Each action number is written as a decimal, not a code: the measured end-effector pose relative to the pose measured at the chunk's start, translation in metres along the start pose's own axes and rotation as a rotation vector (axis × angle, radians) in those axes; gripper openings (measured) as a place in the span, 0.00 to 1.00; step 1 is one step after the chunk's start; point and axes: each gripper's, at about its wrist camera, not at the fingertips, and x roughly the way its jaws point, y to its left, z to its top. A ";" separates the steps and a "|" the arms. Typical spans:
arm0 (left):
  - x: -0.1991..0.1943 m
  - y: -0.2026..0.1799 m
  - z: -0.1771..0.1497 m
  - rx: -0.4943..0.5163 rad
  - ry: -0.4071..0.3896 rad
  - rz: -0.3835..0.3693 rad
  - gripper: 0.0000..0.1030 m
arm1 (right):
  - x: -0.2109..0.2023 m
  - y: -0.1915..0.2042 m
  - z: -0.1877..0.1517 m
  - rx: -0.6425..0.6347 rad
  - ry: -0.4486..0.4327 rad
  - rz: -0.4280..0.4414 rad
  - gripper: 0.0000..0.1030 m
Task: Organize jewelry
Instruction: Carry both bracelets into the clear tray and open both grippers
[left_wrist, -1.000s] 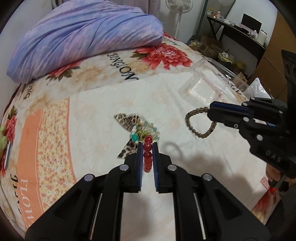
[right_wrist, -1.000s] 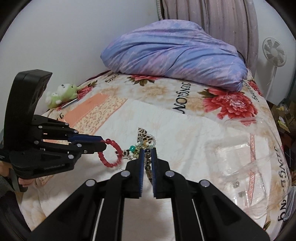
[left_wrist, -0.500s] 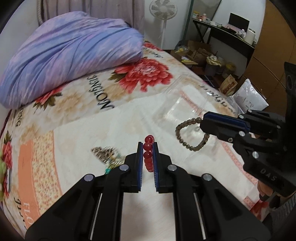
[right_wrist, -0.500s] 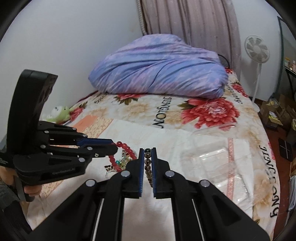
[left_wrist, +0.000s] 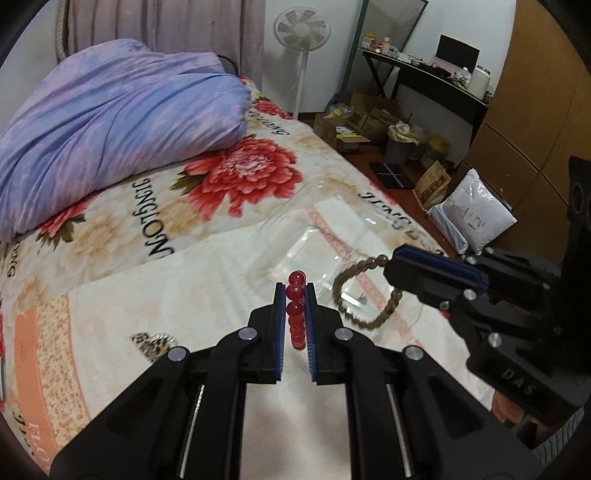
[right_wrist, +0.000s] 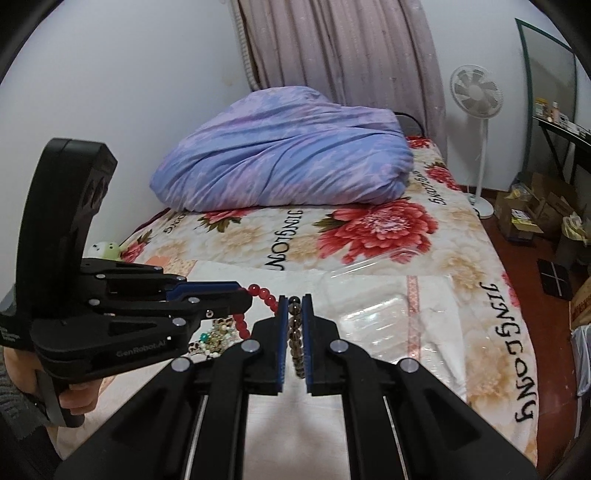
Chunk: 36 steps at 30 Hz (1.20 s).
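Observation:
My left gripper (left_wrist: 295, 291) is shut on a red bead bracelet (left_wrist: 296, 314) and holds it above the bed; the bracelet also shows in the right wrist view (right_wrist: 263, 295). My right gripper (right_wrist: 295, 301) is shut on a brown bead bracelet (right_wrist: 295, 332), which hangs as a loop in the left wrist view (left_wrist: 364, 295) from the right gripper (left_wrist: 400, 258). A clear plastic box (left_wrist: 332, 236) lies open on the bed just beyond both grippers, also in the right wrist view (right_wrist: 373, 314). A pile of remaining jewelry (right_wrist: 214, 338) lies behind the left gripper (right_wrist: 236, 291).
A leopard-print piece (left_wrist: 153, 343) lies on the floral bedspread (left_wrist: 147, 221). A purple duvet (left_wrist: 110, 122) is bunched at the head. A small plush toy (right_wrist: 107, 249) sits by the wall. Beyond the bed's right edge are a fan (left_wrist: 301, 33), boxes and a desk.
Both grippers have risen and swung right toward the clear box, each carrying its bracelet. The jewelry pile has dropped back to the lower left.

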 end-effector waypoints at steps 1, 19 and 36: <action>0.001 -0.004 0.003 0.006 -0.004 -0.001 0.10 | -0.002 -0.004 0.000 0.007 -0.004 -0.005 0.08; 0.037 -0.029 0.043 0.012 -0.003 -0.080 0.10 | -0.001 -0.062 -0.012 0.104 0.033 -0.094 0.08; 0.015 0.018 0.017 -0.042 0.018 -0.023 0.24 | 0.013 -0.034 -0.014 0.057 0.064 -0.040 0.35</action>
